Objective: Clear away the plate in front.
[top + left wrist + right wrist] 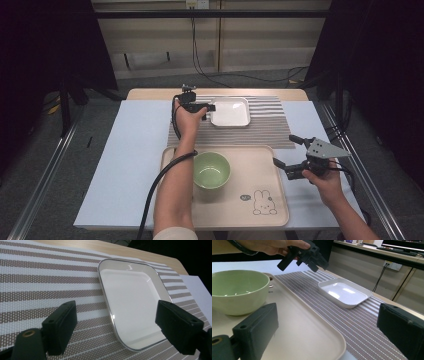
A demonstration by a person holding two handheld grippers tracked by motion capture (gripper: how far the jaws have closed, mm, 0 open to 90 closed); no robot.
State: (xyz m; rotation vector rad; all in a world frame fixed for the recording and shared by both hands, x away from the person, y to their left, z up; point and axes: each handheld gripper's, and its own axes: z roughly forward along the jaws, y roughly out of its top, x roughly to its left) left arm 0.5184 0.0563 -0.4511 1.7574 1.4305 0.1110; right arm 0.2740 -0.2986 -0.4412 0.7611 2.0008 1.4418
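White dish (130, 307) between wide left gripper (117, 327) jaws (near corner cut off) — right gripper (286, 156) jaws wide.

No legible text anywhere.
Small oval mark beside a rabbit drawing on the beige tray (280, 210), too tiny to read.

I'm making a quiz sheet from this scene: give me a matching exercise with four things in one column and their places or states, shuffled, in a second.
Things:
1. green bowl
2. white square plate
3. left gripper
4. right gripper

Places or states:
A. on the striped mat
B. open, at the beige tray's right edge
C. on the beige tray
D. open, at the plate's left edge

Pairs: 1-C, 2-A, 3-D, 4-B
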